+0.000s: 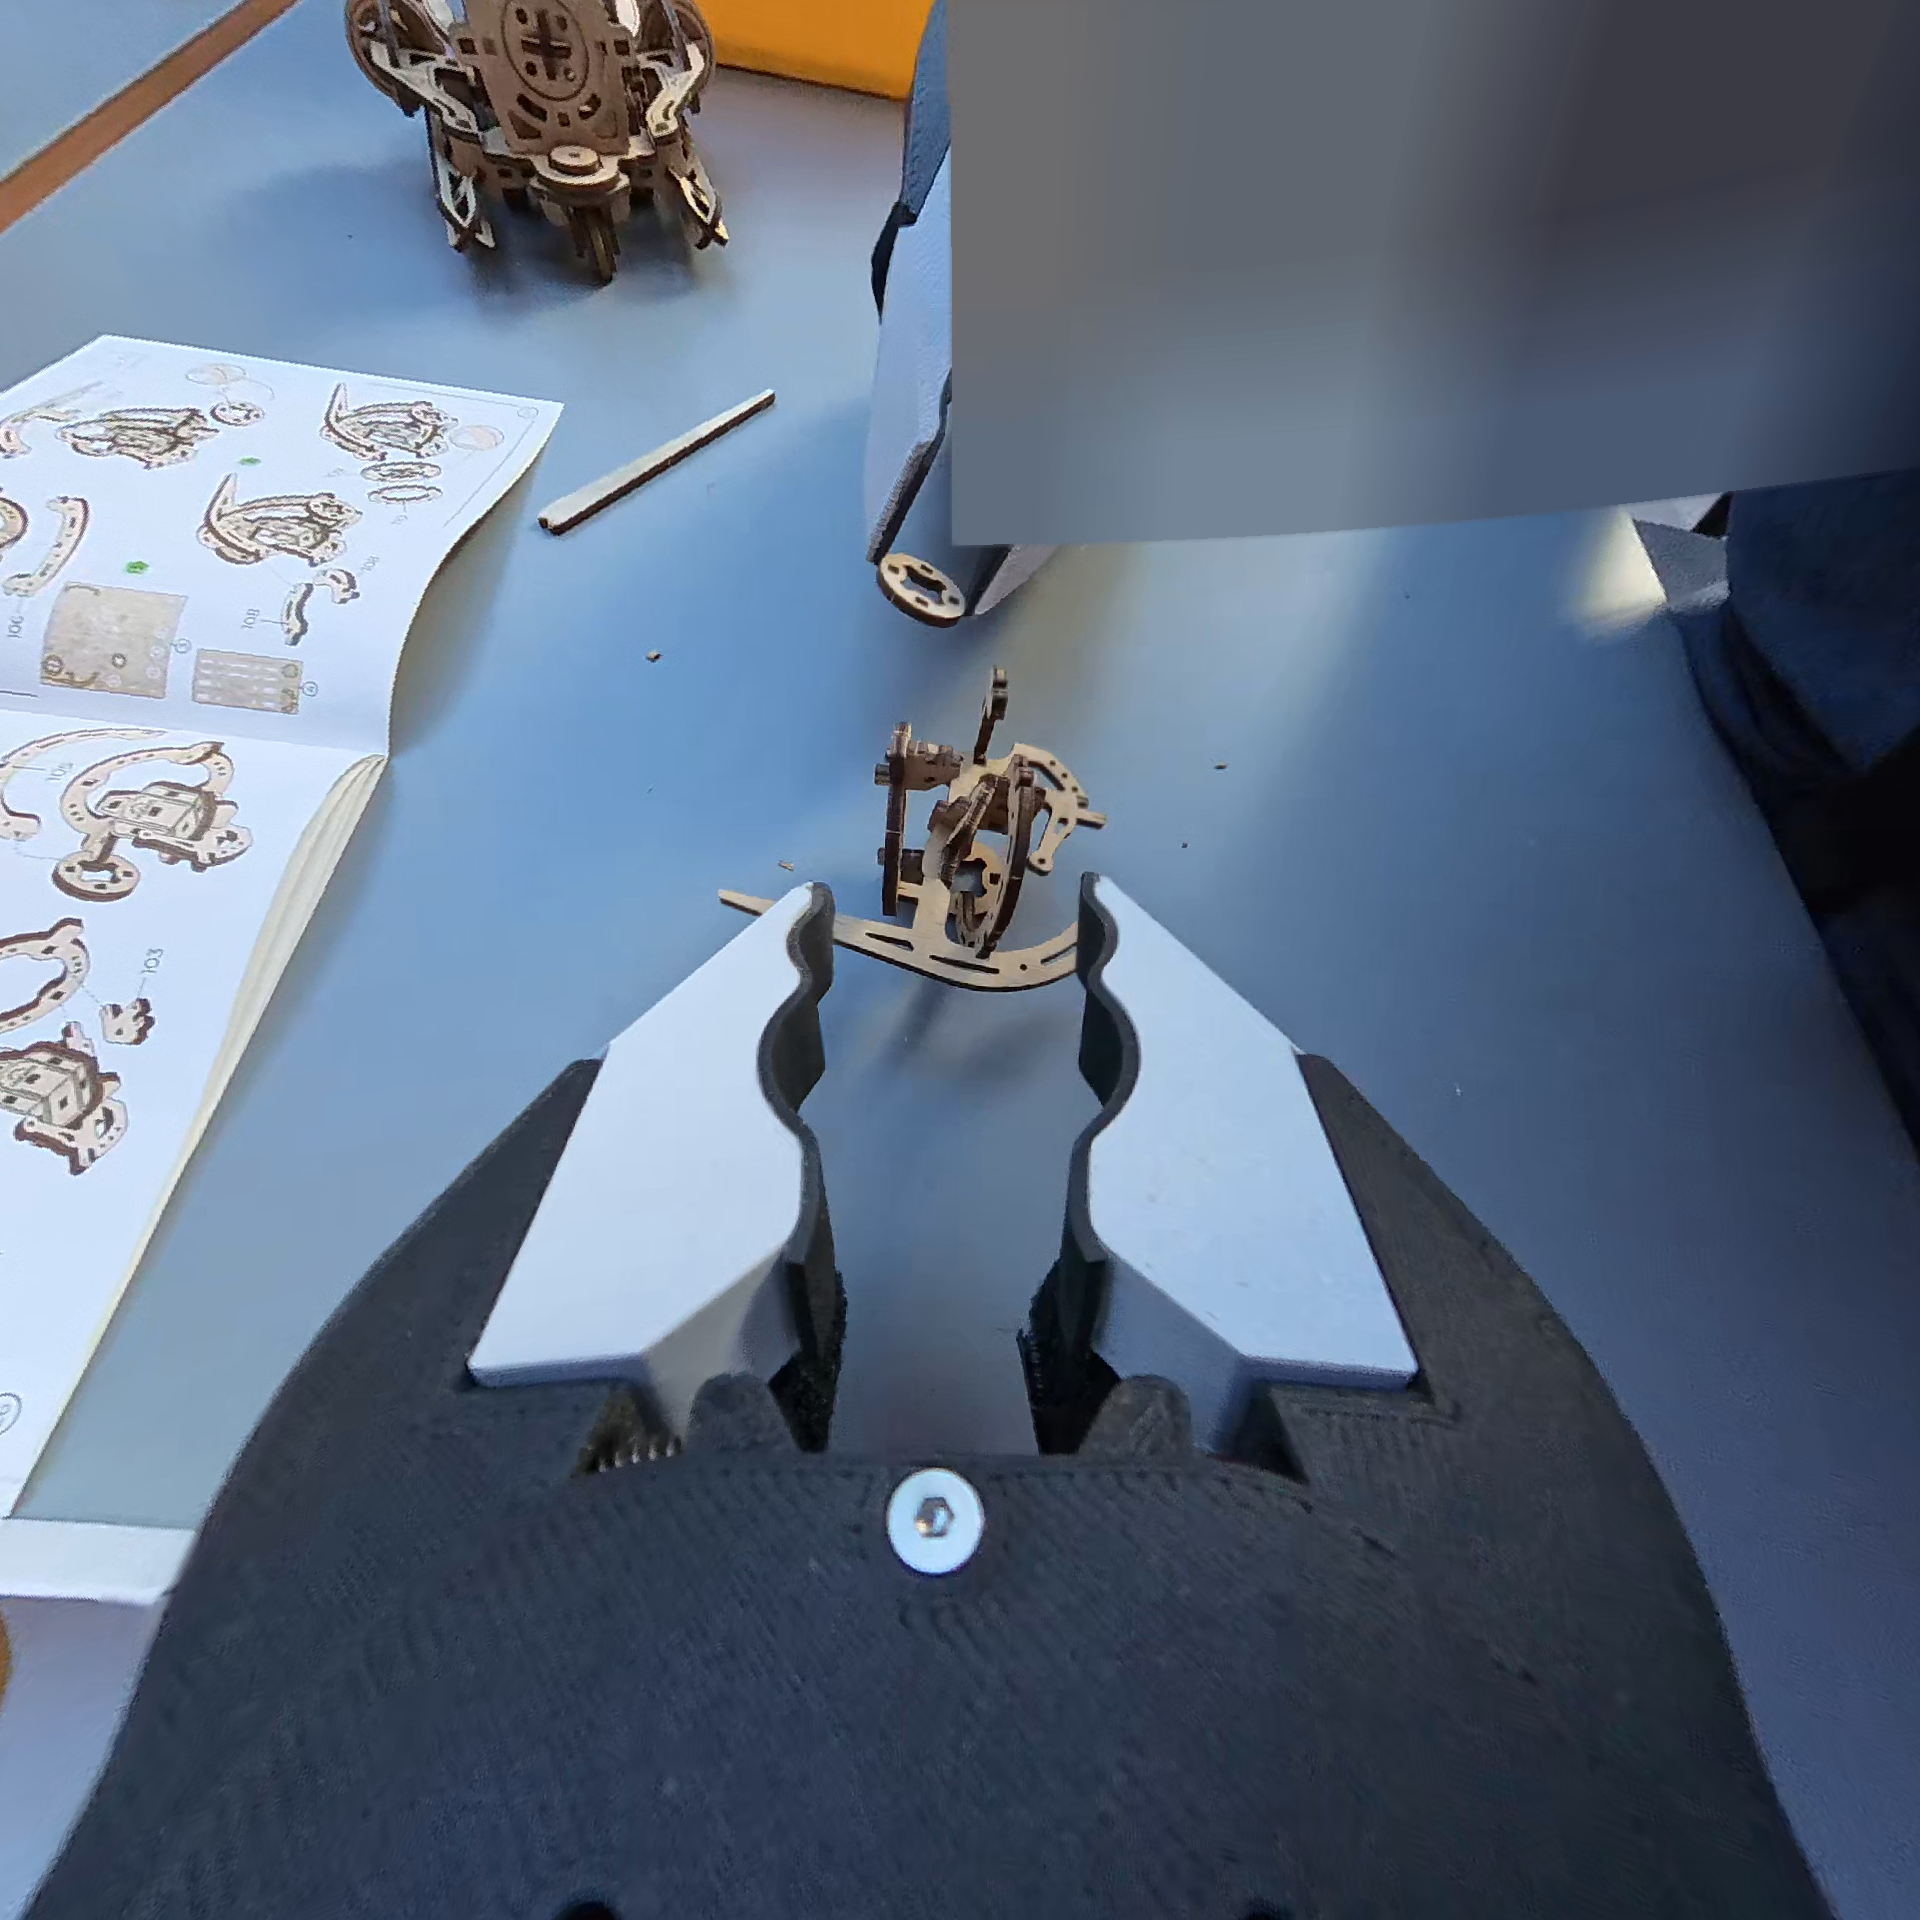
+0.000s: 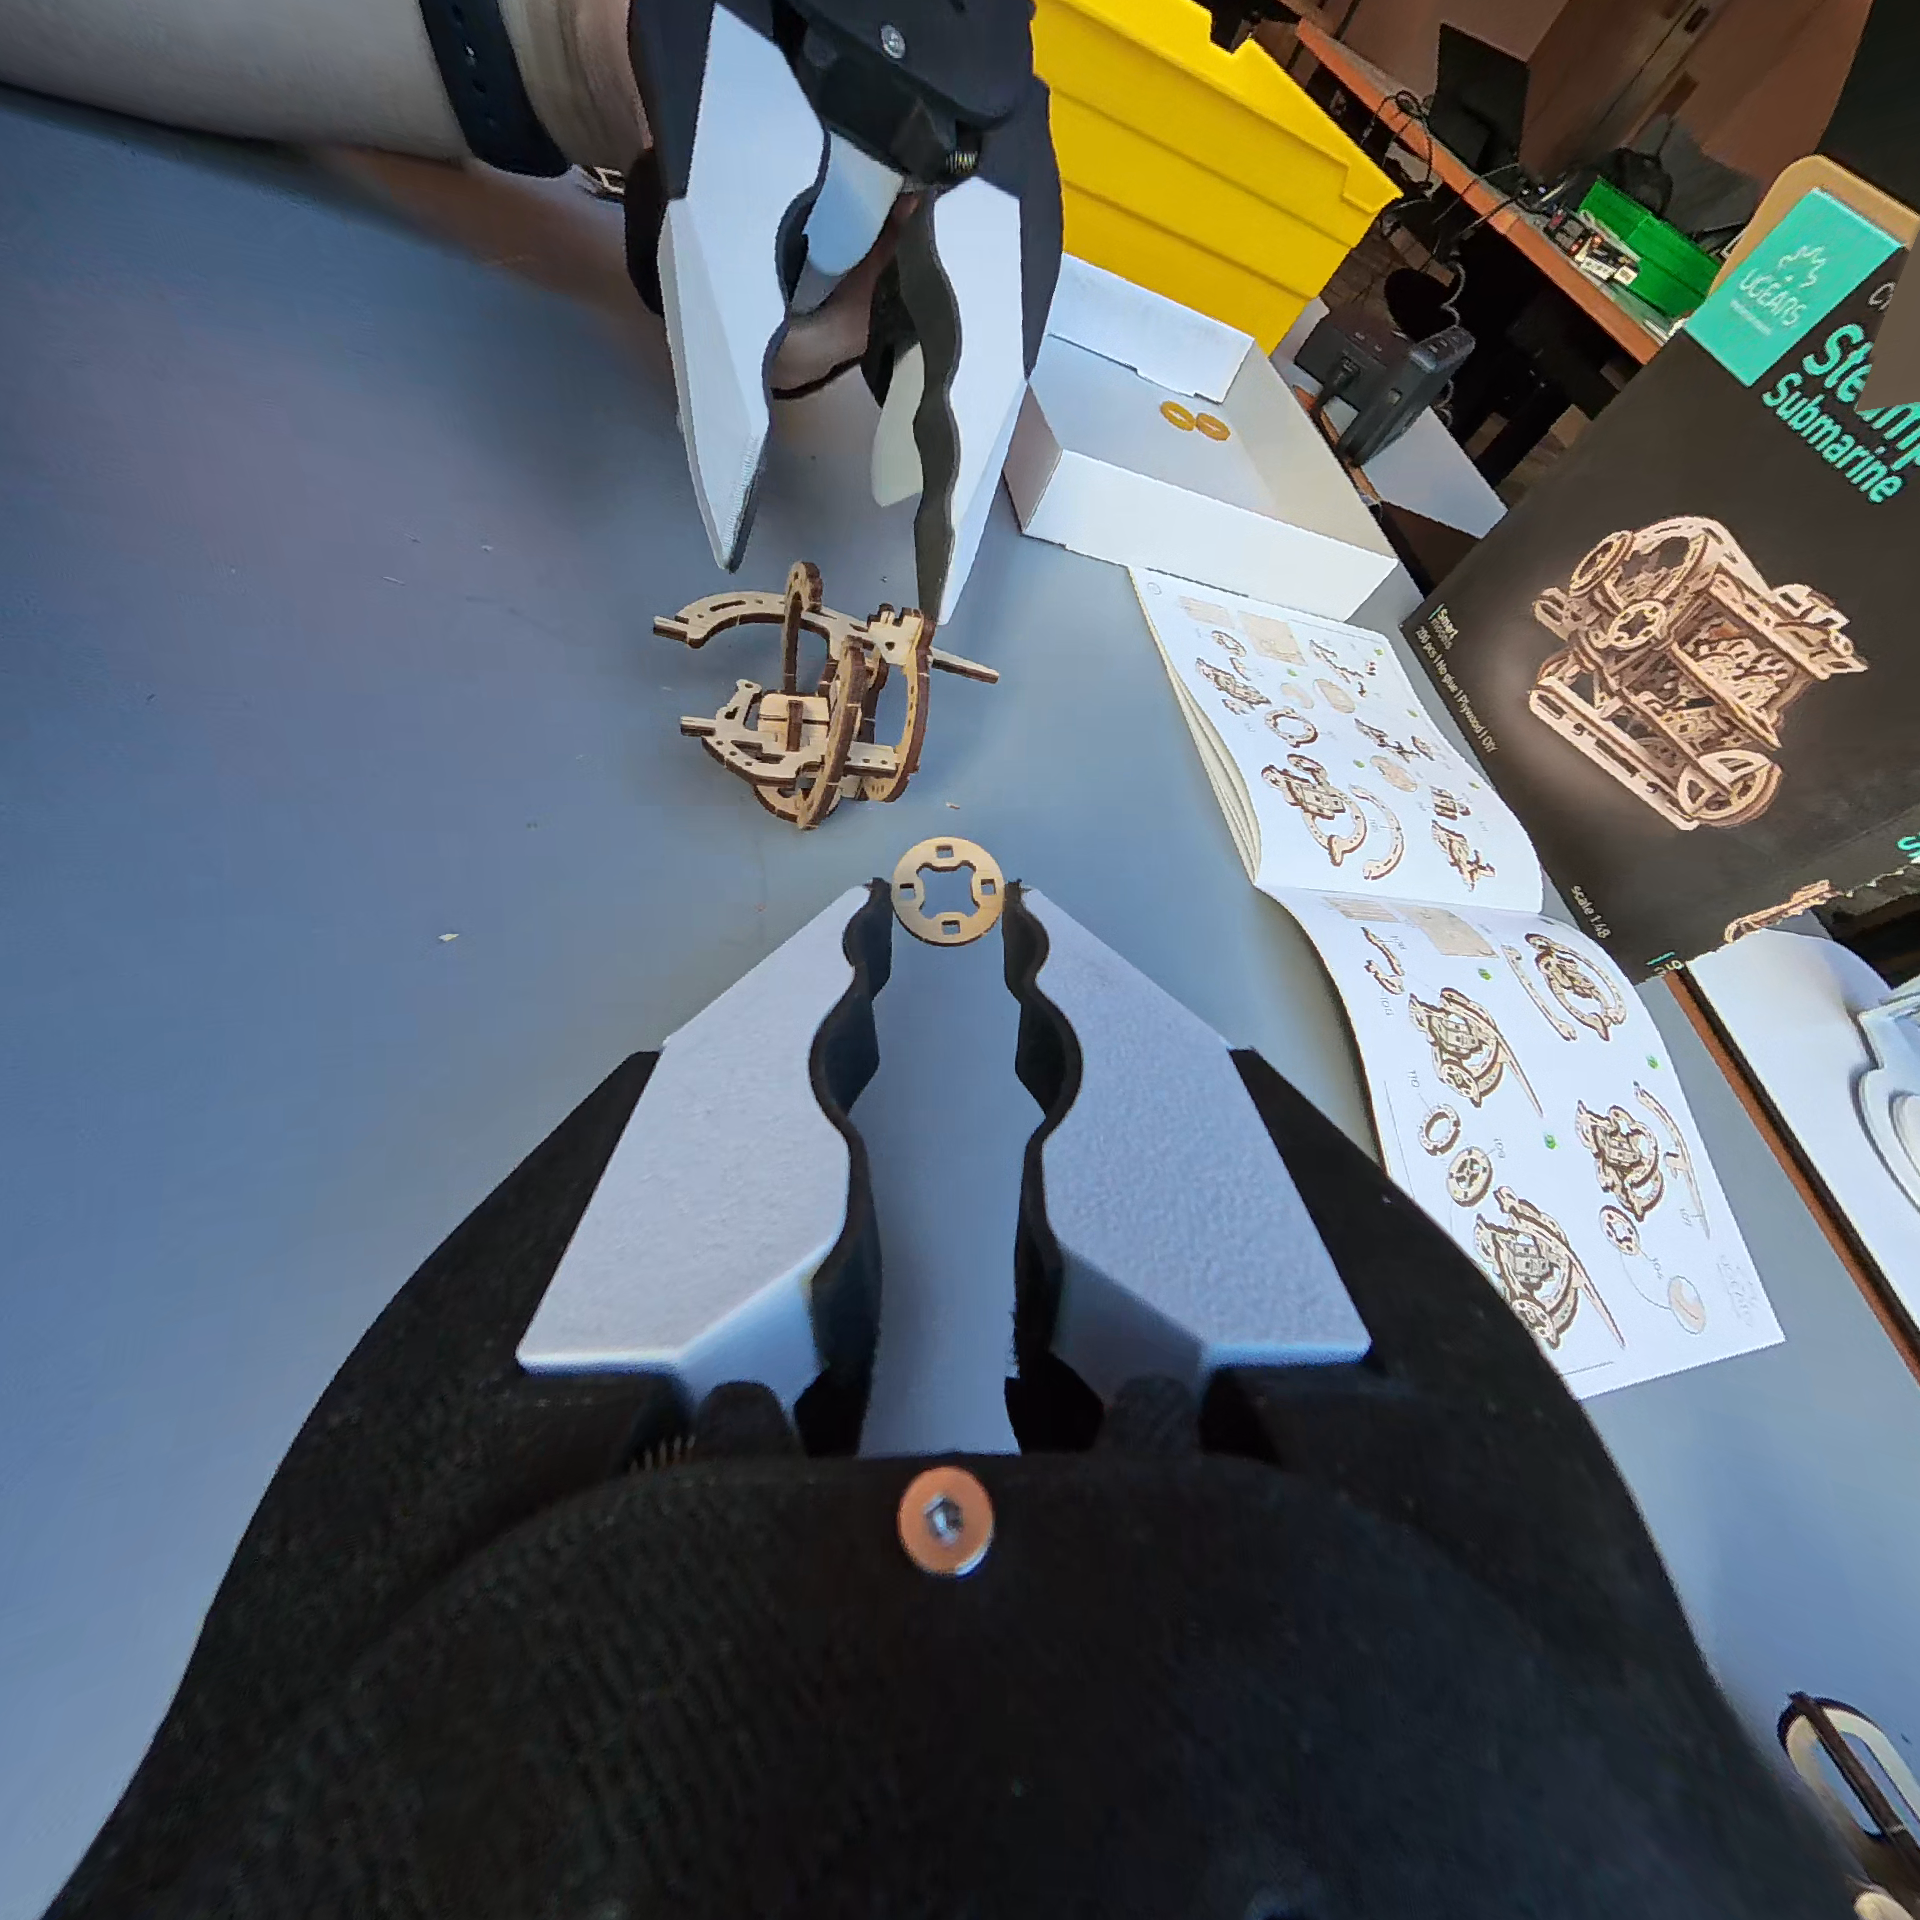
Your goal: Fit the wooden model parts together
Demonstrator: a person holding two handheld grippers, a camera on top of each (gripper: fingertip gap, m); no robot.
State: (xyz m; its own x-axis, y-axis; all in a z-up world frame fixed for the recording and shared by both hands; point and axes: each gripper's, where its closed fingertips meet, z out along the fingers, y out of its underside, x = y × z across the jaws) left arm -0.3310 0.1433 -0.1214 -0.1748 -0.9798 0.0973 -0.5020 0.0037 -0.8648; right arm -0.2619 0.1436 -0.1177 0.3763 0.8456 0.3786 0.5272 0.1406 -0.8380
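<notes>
1. The right gripper [image 2: 948, 894] is clenched on a small round wooden ring [image 2: 947, 890] with a cross-shaped cut-out, pinched edge to edge between its two fingertips and held clear above the grey table [image 2: 312, 727].
2. Just beyond the ring, the wooden sub-assembly [image 2: 821, 707] of curved, hole-studded arcs around a small cube core rests on the table, apart from the ring.
3. The left gripper [image 1: 954, 920] is released, its jaws spread wide with nothing between them; its fingertips stand on either side of the near end of the sub-assembly [image 1: 961, 847], over the long curved strip that lies along the table there. Whether the tips touch that strip cannot be told.
4. In the left wrist view, the ring [image 1: 920, 589] shows farther off at the tip of the right gripper, beyond the sub-assembly.
5. In the right wrist view, the left gripper [image 2: 831, 592] comes down from above, tips close over the far side of the sub-assembly.
6. An open instruction booklet [image 1: 208, 623] lies flat on the table on the left gripper's left, and a thin wooden stick [image 1: 657, 461] lies just past its corner.
7. A larger built wooden model [image 1: 540, 114] stands farther back on the table.
8. In the right wrist view, a white box [image 2: 1174, 488] and a yellow bin [image 2: 1195, 156] sit beyond the booklet [image 2: 1455, 987], with a dark kit box [image 2: 1683, 665] propped beside it.
</notes>
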